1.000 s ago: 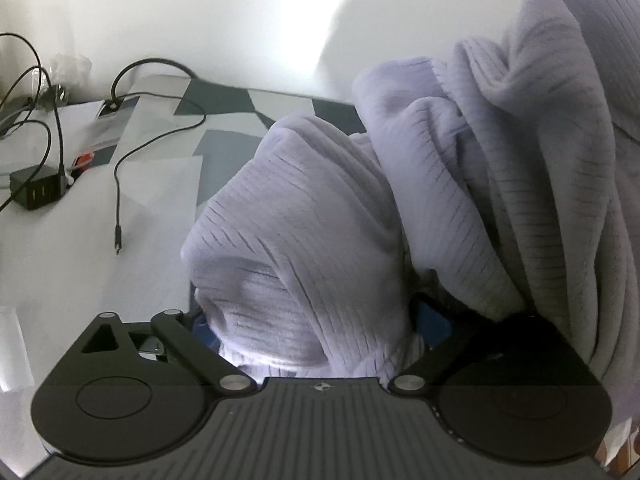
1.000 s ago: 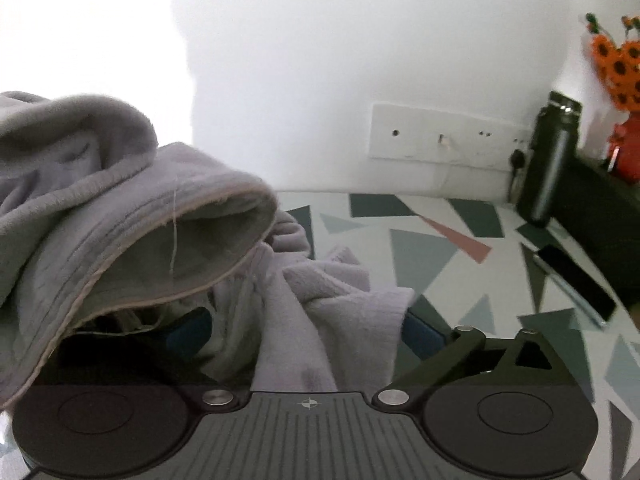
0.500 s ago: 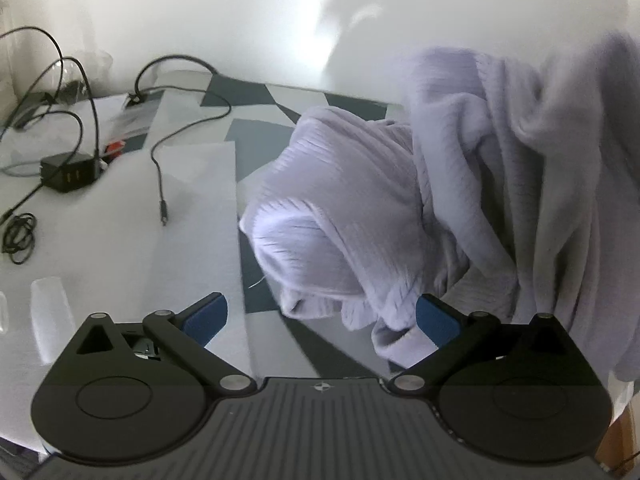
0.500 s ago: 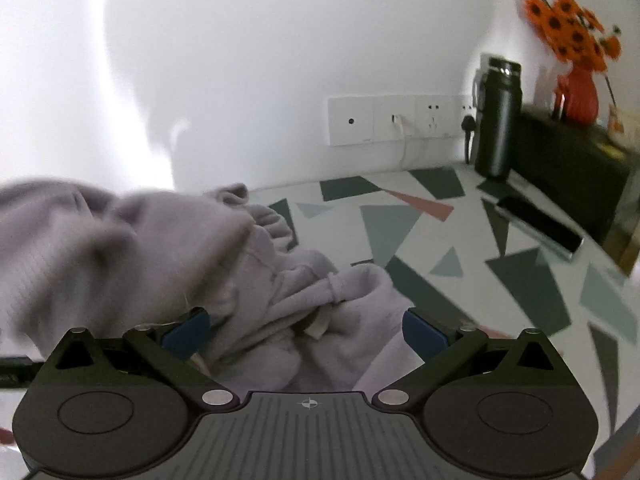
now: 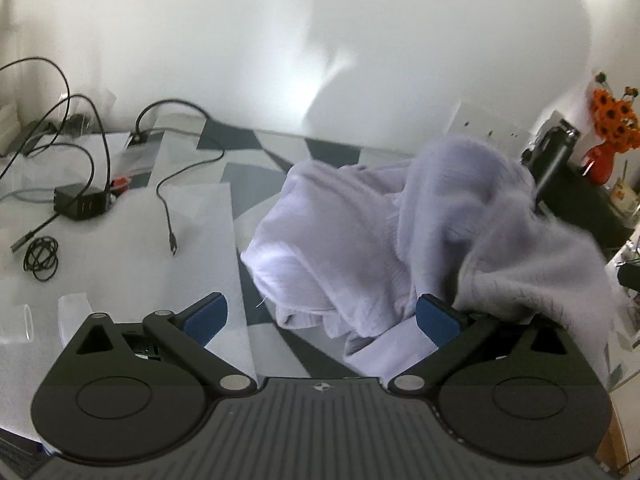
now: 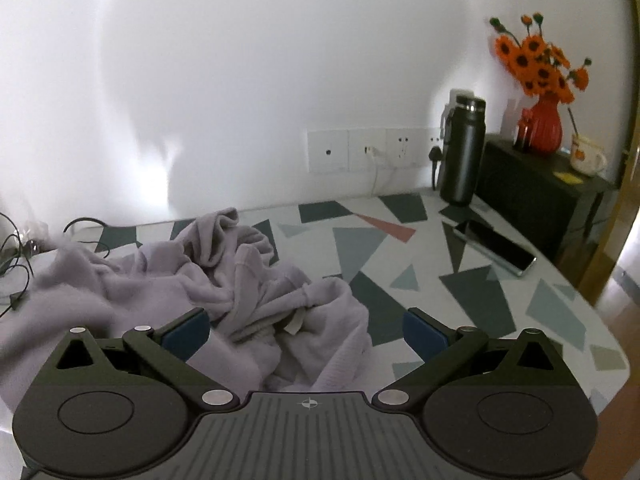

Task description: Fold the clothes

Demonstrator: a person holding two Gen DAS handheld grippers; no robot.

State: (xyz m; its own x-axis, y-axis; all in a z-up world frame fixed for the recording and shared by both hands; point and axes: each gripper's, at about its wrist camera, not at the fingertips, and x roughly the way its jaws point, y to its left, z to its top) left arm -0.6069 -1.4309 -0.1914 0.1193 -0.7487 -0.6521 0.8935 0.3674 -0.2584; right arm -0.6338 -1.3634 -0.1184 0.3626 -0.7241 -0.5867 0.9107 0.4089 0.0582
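- The table has a white top with grey, dark green and red triangles.
- A crumpled lilac garment lies on it.
- A black bottle and a phone are at its right side.
- Black cables, a charger and white paper sheets lie at its left side.

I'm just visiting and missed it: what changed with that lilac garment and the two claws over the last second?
Both grippers let go. A second ago each was buried in the lilac garment; now the left gripper and right gripper stand open and drawn back, and the garment has dropped into a crumpled heap on the patterned table. Cables, the black bottle and the phone stayed put.
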